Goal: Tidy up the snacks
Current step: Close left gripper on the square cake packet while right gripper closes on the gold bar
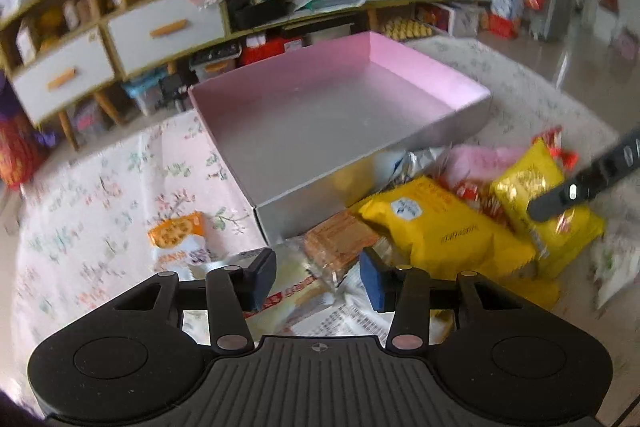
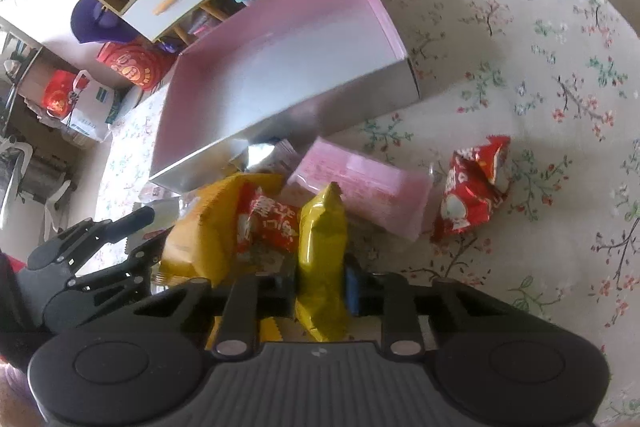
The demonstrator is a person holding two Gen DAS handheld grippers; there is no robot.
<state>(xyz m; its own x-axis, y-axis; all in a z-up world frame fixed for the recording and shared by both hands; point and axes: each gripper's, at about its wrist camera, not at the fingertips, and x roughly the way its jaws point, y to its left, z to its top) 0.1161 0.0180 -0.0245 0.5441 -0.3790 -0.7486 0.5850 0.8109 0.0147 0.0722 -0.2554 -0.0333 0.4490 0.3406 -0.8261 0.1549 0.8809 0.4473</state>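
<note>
A small yellow snack bag (image 2: 320, 259) is pinched tight by the right gripper (image 2: 320, 291), just in front of the pink box (image 2: 280, 39). The left gripper (image 1: 318, 277) is seen partly open w/ nothing squeezed, above a clear-wrapped snack (image 1: 296, 291).

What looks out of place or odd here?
The pink box holds nothing, while the snacks lie heaped outside its near wall. One red packet lies apart on the floral cloth, crumpled.
</note>
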